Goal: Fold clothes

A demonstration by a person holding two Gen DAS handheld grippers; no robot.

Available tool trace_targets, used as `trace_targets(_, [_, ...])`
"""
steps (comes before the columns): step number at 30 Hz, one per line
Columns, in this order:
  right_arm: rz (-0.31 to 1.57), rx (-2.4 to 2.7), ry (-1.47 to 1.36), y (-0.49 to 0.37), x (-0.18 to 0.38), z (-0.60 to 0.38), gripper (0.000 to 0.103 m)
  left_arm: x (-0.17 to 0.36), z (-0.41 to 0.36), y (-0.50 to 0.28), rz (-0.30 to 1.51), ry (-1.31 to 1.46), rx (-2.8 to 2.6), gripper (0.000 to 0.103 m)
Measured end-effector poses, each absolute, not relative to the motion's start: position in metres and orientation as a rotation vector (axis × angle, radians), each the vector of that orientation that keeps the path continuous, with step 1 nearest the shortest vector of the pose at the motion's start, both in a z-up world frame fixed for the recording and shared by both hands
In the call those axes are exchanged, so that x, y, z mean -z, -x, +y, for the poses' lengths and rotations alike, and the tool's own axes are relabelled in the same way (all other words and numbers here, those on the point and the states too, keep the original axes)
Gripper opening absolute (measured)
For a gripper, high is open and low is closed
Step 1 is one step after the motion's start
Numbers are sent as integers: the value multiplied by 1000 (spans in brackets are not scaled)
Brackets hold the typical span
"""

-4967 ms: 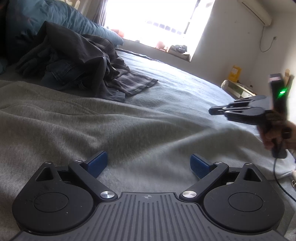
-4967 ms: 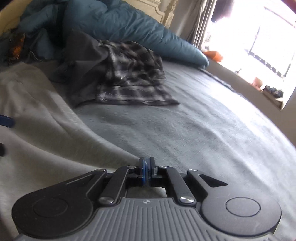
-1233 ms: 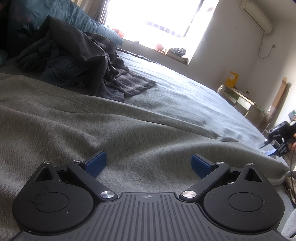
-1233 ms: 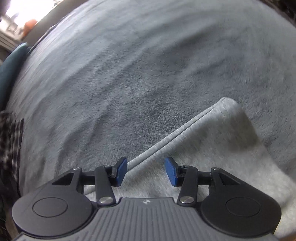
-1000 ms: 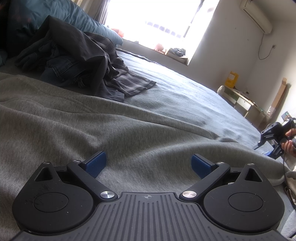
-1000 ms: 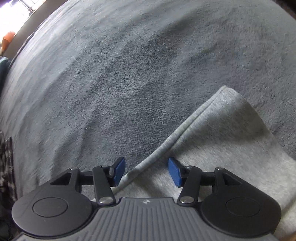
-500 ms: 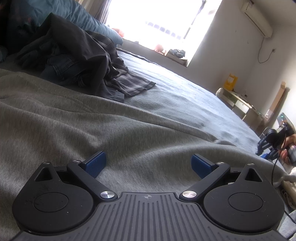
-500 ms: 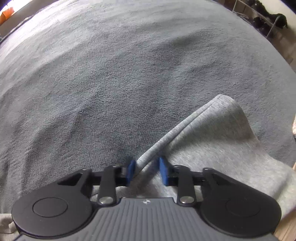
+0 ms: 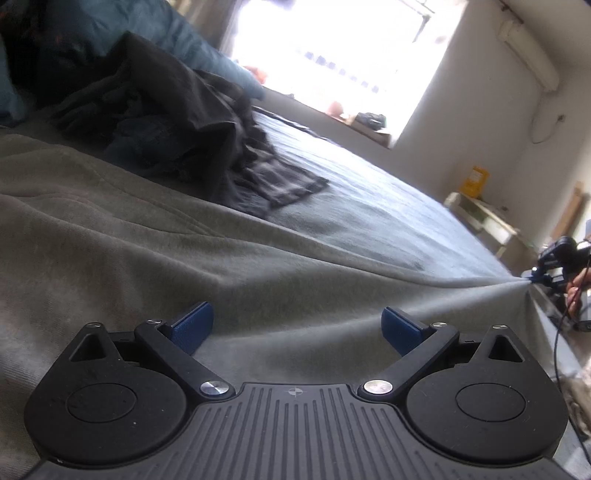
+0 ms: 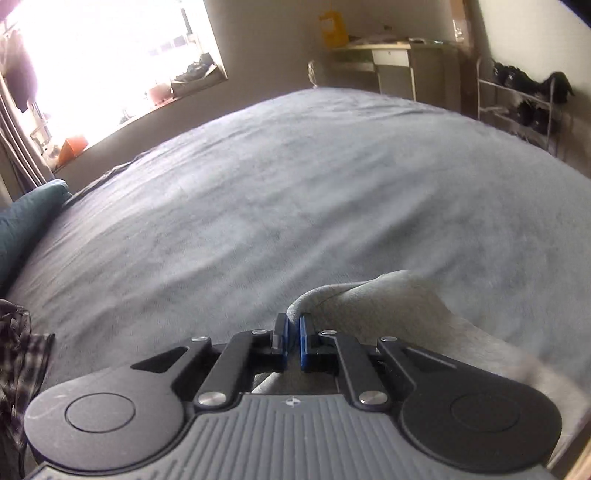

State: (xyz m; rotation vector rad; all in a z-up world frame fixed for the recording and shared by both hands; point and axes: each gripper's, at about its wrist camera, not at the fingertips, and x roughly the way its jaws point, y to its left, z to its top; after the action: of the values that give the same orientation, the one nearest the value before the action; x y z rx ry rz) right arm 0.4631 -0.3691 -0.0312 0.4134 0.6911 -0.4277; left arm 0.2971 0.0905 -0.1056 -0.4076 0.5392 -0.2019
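A large grey sweatshirt-like garment [image 9: 258,266] lies spread over the bed. My left gripper [image 9: 297,325] hovers low over it, open, with only flat cloth lying below its blue pads. My right gripper [image 10: 293,325] has its jaws closing tight on the garment's hemmed corner [image 10: 399,306], which bulges up just past the pads. In the left wrist view the right gripper [image 9: 533,278] is far right, held by a hand [image 9: 574,293], and the grey cloth runs taut to it.
The bed has a blue-grey cover [image 10: 295,184]. A pile of dark clothes with a plaid shirt [image 9: 166,122] sits by the teal duvet [image 9: 147,29]. Past the foot of the bed stand a desk [image 10: 388,62] and a shoe rack [image 10: 524,103].
The right gripper's jaws closed on the grey hem, then it rose and tipped up, so the room came into view. The garment's corner lifted and drew taut. My left gripper stayed put.
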Motion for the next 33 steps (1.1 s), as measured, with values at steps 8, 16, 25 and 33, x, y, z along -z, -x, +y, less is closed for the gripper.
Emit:
trace_targets(8, [781, 474, -439, -506, 111, -374, 6, 108, 90, -297, 543, 402, 204, 101])
trace_targets(16, [649, 401, -534, -454, 59, -422, 40, 107, 92, -297, 542, 415, 211, 101])
trace_targets(25, [719, 429, -484, -392, 42, -501, 55, 108, 92, -297, 543, 412, 210, 102])
trace_targets(33, [818, 421, -349, -407, 73, -495, 54, 108, 93, -296, 539, 417, 215, 102])
